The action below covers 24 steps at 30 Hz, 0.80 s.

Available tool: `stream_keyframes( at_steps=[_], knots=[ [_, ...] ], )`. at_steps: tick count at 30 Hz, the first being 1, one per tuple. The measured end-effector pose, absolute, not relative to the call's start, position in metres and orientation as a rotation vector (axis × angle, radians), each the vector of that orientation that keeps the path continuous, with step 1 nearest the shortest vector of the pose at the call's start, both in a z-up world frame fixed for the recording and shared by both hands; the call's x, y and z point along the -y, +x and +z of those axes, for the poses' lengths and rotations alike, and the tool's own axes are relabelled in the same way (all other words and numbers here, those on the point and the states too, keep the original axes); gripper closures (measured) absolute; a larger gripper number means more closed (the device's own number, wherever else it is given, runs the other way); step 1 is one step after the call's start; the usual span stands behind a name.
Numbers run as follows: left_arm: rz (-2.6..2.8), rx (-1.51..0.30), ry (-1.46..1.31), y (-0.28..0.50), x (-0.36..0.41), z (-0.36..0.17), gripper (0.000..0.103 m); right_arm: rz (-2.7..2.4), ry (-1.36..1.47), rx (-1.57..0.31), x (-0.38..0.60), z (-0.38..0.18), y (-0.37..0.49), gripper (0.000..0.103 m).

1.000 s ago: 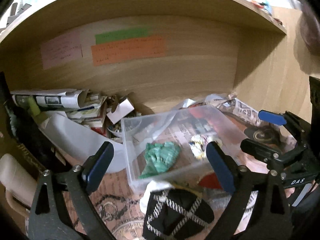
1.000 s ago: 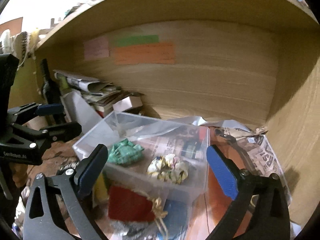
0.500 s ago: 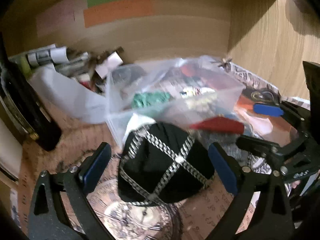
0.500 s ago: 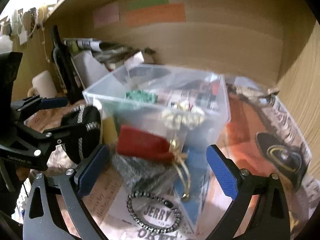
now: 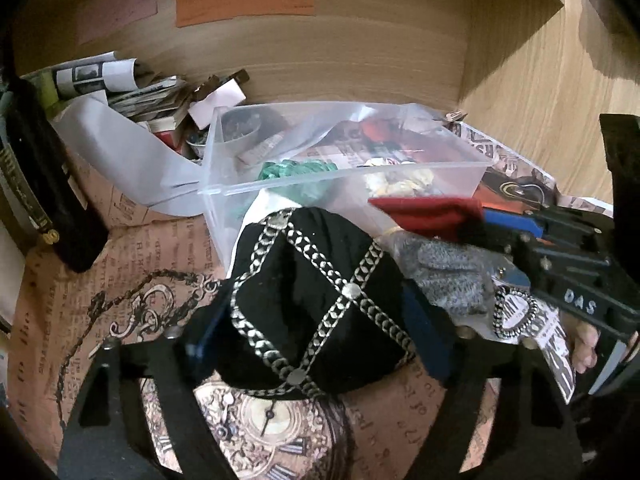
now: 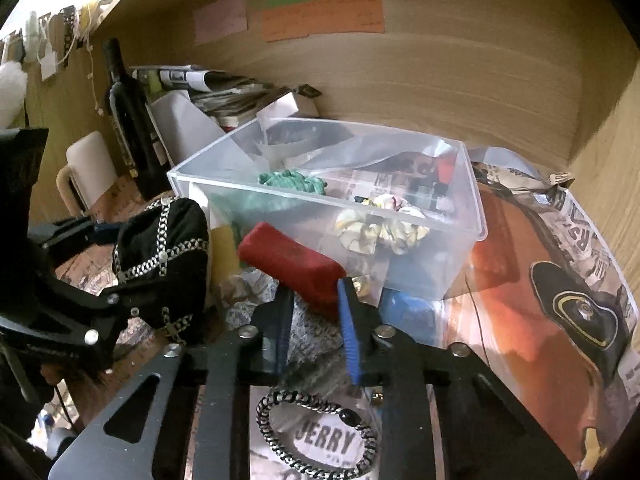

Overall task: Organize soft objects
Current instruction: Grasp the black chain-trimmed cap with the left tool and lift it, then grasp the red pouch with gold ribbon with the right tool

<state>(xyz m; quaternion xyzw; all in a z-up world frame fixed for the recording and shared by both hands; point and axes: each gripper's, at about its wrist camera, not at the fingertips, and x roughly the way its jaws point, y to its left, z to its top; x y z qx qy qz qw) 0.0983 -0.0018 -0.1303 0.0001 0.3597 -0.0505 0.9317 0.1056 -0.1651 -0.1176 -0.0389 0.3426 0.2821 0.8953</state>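
A black pouch with silver chain trim is propped against the clear bin. At its 3 o'clock, a red pouch is laid over grey knit fabric. Green and yellowish scrunchies are kept inside.

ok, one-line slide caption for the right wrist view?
Right hand-held gripper closes on grey fabric beside red pouch, in front of clear bin.

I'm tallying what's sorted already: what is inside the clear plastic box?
Inside the clear plastic box: a green scrunchie, a pale patterned scrunchie and a crumpled plastic bag. The bag covers part of the floor, so anything beneath it stays hidden.
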Motion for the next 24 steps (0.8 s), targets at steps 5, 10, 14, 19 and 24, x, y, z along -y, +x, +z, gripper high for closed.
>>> stream_keyframes(
  at_steps=[5, 10, 14, 19, 24],
  knots=[
    [-0.098, -0.719, 0.010, 0.087, -0.001, -0.123, 0.079, 0.576, -0.043, -0.681, 0.171, -0.112, 0.103, 0.091],
    [-0.111, -0.695, -0.001, 0.079, -0.005, -0.114, 0.086, 0.578, -0.031, -0.651, 0.172, -0.106, 0.099, 0.093],
    [-0.122, -0.672, -0.019, 0.074, -0.007, -0.104, 0.089, 0.573, -0.023, -0.627, 0.175, -0.100, 0.095, 0.093],
    [-0.124, -0.594, -0.023, 0.066, -0.010, -0.076, 0.089, 0.555, -0.006, -0.561, 0.183, -0.080, 0.091, 0.093],
    [-0.099, -0.508, -0.015, 0.067, -0.012, -0.047, 0.089, 0.542, 0.006, -0.489, 0.189, -0.059, 0.090, 0.093]
  ],
)
